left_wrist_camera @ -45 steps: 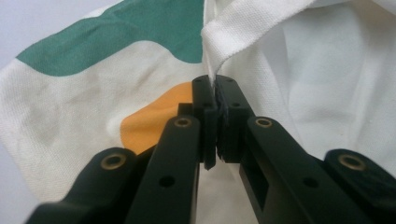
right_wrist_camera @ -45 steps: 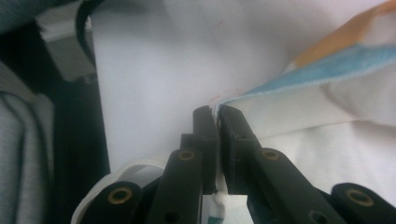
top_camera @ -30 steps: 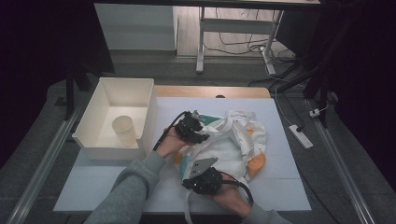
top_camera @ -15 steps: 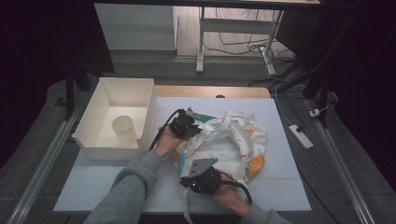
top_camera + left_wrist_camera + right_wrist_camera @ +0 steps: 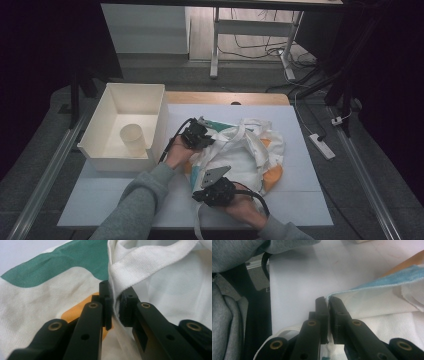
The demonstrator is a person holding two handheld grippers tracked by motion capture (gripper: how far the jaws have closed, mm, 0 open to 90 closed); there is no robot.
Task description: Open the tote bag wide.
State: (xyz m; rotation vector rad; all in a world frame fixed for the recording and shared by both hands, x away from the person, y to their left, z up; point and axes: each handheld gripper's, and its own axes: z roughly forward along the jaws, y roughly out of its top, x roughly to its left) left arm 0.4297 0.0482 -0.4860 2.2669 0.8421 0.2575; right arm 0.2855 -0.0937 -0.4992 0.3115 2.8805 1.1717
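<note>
Toward the tabletop's middle lay the tote bag. The left gripper had just been closing — its jaws now pinched the bag's white strap. The right gripper clamped the bag's near edge — both ends secured, likely ready for spreading.

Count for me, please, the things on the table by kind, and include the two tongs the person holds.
Cloth bag, white with green and orange patches: 1
White box: 1
Pale cup, standing inside the box: 1
Tongs: 2, left tongs and right tongs, each shut on the bag's cloth
Total: 5
</note>
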